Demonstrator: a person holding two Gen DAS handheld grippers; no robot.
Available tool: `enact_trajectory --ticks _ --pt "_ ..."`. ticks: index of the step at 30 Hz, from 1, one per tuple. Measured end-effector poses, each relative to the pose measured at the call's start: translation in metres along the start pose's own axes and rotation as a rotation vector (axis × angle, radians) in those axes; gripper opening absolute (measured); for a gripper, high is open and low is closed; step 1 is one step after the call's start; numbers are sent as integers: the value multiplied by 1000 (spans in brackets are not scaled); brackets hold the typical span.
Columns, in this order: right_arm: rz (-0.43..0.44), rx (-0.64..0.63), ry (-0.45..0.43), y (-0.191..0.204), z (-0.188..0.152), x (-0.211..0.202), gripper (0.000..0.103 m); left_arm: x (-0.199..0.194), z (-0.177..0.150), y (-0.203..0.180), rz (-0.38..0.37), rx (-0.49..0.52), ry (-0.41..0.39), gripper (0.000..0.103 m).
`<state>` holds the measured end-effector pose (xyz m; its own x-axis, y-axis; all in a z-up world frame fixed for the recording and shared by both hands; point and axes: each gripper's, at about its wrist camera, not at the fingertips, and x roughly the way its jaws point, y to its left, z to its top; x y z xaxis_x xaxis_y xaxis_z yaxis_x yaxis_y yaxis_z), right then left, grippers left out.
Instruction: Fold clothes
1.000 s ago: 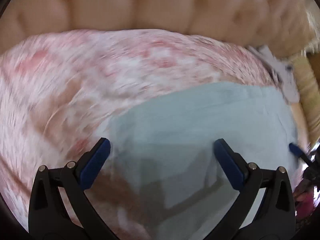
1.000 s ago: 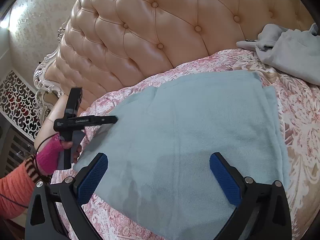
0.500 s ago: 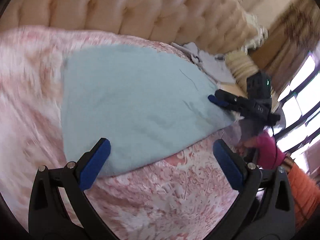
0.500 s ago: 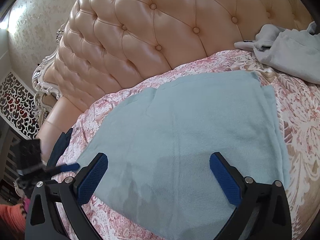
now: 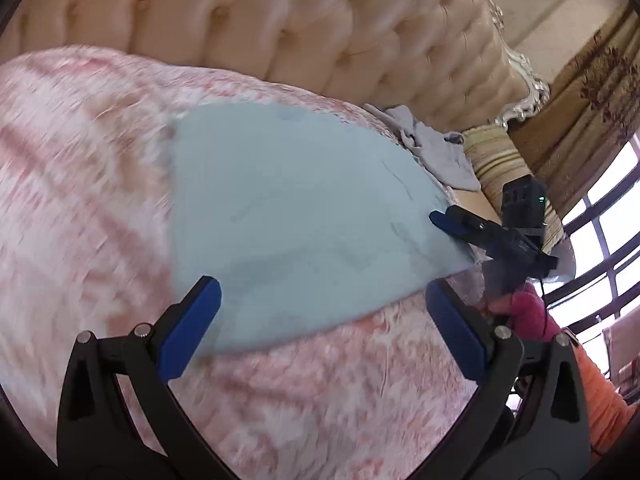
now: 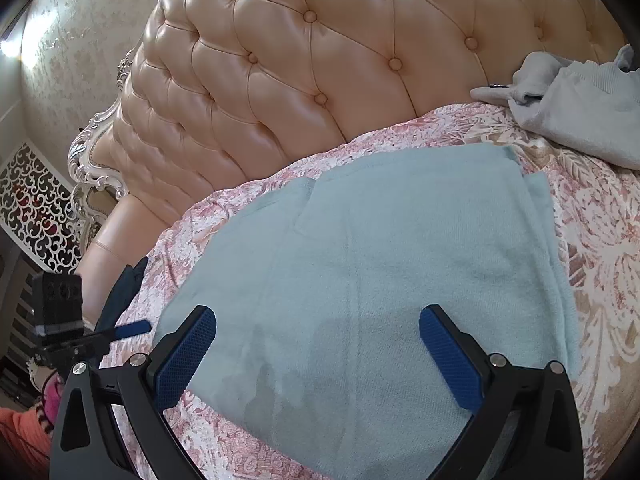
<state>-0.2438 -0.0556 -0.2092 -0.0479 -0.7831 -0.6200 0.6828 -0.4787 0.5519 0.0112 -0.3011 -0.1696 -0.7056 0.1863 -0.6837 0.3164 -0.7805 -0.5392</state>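
Note:
A pale blue garment [image 5: 296, 216] [image 6: 392, 264] lies spread flat on the pink patterned bedspread. My left gripper [image 5: 324, 328] hangs open above the garment's near edge, nothing between its blue pads. My right gripper [image 6: 320, 356] is open too, over the garment's near part, holding nothing. In the left wrist view the right gripper [image 5: 480, 236] shows at the garment's right edge, held by a hand in a pink glove [image 5: 524, 312]. The left gripper [image 6: 100, 332] shows in the right wrist view beyond the garment's left corner.
A grey garment [image 6: 576, 112] [image 5: 436, 148] lies bunched at the bed's head, right of the blue one. The tufted beige headboard [image 6: 320, 80] rises behind. A striped pillow [image 5: 496, 152] and a window [image 5: 600, 232] are at the right. A dark cloth [image 6: 124, 296] lies at the bed's left edge.
The left gripper swung away from over the blue garment, leftward and back toward the bed's near edge. The right gripper has barely moved; both stayed open.

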Motion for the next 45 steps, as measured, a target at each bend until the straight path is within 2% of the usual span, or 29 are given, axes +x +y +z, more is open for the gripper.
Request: enact_trajectory --ticks 2,3,8,12,13,15,17,20,22,24,30,33,35,38,41,43,45 --pt "2 2 0 0 0 0 103 21 -2 8 70 -28 74 102" --pt "5 3 1 0 0 -1 103 26 -5 12 81 -45 89 102" --pt "6 0 1 -1 0 -1 103 11 -19 6 153 4 100 102" --pt "-56 13 12 10 6 -7 103 0 8 -14 177 71 41 103" --pt "-57 8 -2 15 8 -9 103 5 19 -20 198 101 38 103" --pt "11 3 -14 22 14 -6 103 27 40 -25 244 144 64 103" --pt "45 -6 12 30 20 8 103 53 54 -28 308 176 94 103" --pt "71 -17 78 37 24 37 103 86 58 -28 396 189 170 103" --pt "19 -52 104 37 24 43 103 90 51 -28 426 214 164 103" --pt "-34 -86 127 37 24 48 103 88 47 -27 425 209 151 103" --pt "-206 0 44 -3 20 -7 103 91 46 -32 447 218 150 103" --pt "-160 41 -51 -4 37 -21 103 92 45 -33 455 215 136 103" --pt "-133 -10 -18 14 56 0 103 93 44 -32 457 213 124 103" --pt "-138 -115 121 48 82 59 103 92 43 -32 453 209 126 103" --pt "-226 -176 258 47 92 102 103 93 44 -31 449 210 135 103" --pt "-298 -201 304 33 90 108 103 93 45 -30 446 211 137 103" --pt "-309 -177 274 22 87 93 103 93 44 -30 445 212 133 103"
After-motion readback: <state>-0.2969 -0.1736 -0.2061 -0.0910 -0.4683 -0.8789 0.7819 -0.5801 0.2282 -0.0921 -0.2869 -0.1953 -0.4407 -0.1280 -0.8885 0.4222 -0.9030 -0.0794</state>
